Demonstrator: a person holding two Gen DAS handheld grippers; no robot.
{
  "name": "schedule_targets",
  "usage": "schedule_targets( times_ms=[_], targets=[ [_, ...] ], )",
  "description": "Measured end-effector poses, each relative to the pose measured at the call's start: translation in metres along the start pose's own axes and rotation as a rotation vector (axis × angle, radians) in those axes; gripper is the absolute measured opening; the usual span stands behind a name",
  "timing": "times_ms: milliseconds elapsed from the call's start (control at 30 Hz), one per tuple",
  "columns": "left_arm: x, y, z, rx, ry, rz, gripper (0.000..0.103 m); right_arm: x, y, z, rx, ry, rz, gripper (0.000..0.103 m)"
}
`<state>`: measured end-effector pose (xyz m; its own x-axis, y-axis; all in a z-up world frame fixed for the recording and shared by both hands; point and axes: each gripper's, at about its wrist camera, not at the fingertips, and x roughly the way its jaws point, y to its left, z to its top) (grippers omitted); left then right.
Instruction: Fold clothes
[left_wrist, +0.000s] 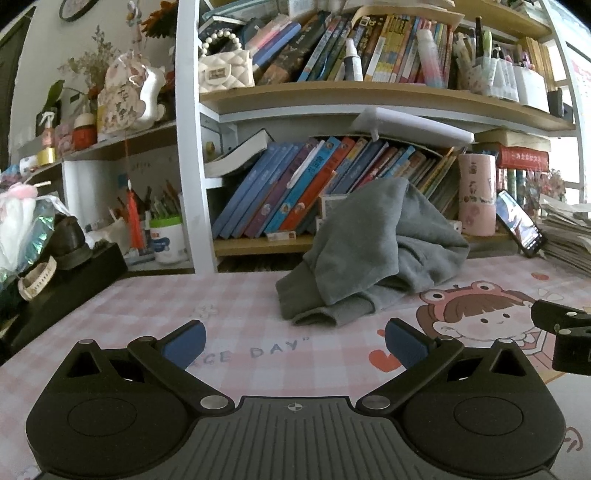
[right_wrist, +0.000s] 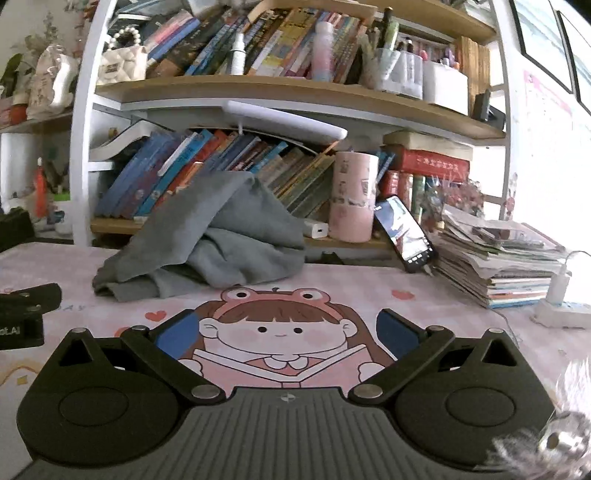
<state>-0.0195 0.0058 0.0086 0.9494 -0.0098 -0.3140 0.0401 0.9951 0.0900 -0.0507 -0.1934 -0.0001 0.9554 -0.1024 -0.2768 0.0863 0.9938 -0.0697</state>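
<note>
- We hold the left tool (left_wrist: 293, 345) low over the counter (left_wrist: 147, 314), its blue pads spread wide with nothing between them.
- Our right tool (right_wrist: 288, 334) sits the same way: pads far apart, empty, only the cartoon girl printed on the mat (right_wrist: 280, 332) showing in the gap.
- The two tools are side by side; each one shows at the edge of the other's view.
- The grey garment (left_wrist: 373, 251) lies ahead of both tools, straight ahead and a little right of the left one, ahead and to the left of the right one. Neither tool touches it.
- It is a crumpled heap on the counter's far part, piled up against the leaning books (left_wrist: 288, 192) of the bookshelf (left_wrist: 332, 96), with a ribbed cuff or hem edge nearest the left tool.
- We judge the folding as not begun: no flat panel, no crease, no neat edge anywhere on the cloth.
- What is left, as we see it, is everything: pull the garment out onto the open mat, spread it flat, then make the folds.
- A phone (right_wrist: 404, 232) and a pink cup (right_wrist: 352, 195) stand just right of the heap, so we would drag the cloth toward us, away from them.
</note>
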Motion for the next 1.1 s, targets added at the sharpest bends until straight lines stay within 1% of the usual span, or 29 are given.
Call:
schedule_targets(
  times_ms=[167, 267, 367, 467, 533, 600, 667, 733, 833, 900, 967, 1033, 1100],
  targets=[
    [0.000, -0.001, -0.001, 0.003, 0.018, -0.027, 0.103, -0.008, 0.005, -0.002, -0.026, -0.050, 0.020, 0.103],
    [0.001, 0.000, -0.001, -0.002, 0.023, -0.034, 0.103, -0.004, 0.004, -0.001, -0.021, -0.029, 0.059, 0.103],
    [0.001, 0.001, -0.001, -0.008, 0.028, -0.037, 0.103, 0.007, 0.005, 0.005, 0.002, 0.004, 0.127, 0.103],
    [0.001, 0.002, -0.001, -0.018, 0.025, -0.055, 0.103, 0.028, 0.013, 0.020, -0.033, 0.007, 0.151, 0.103],
    [0.001, 0.002, -0.001, -0.016, 0.024, -0.065, 0.103, 0.050, 0.023, 0.033, -0.102, 0.016, 0.172, 0.102],
    [-0.002, 0.002, -0.001, -0.021, 0.007, -0.067, 0.103, 0.074, 0.036, 0.043, -0.194, 0.049, 0.192, 0.101],
    [-0.005, 0.007, 0.000, -0.048, -0.024, -0.051, 0.103, 0.099, 0.052, 0.049, -0.301, 0.085, 0.209, 0.101],
    [-0.009, 0.011, 0.002, -0.075, -0.055, -0.034, 0.103, 0.122, 0.065, 0.051, -0.365, 0.115, 0.232, 0.101],
    [-0.008, 0.021, 0.003, -0.141, -0.051, -0.012, 0.103, 0.155, 0.081, 0.051, -0.435, 0.148, 0.264, 0.100],
    [-0.007, 0.028, 0.004, -0.185, -0.048, 0.002, 0.103, 0.169, 0.089, 0.053, -0.456, 0.142, 0.283, 0.100],
    [-0.004, 0.032, 0.005, -0.210, -0.023, 0.005, 0.103, 0.179, 0.101, 0.056, -0.492, 0.134, 0.301, 0.100],
    [-0.001, 0.034, 0.004, -0.226, 0.003, 0.005, 0.103, 0.185, 0.114, 0.057, -0.553, 0.116, 0.306, 0.100],
    [-0.001, 0.036, 0.003, -0.243, 0.013, -0.004, 0.103, 0.190, 0.128, 0.054, -0.632, 0.091, 0.287, 0.100]
  ],
)
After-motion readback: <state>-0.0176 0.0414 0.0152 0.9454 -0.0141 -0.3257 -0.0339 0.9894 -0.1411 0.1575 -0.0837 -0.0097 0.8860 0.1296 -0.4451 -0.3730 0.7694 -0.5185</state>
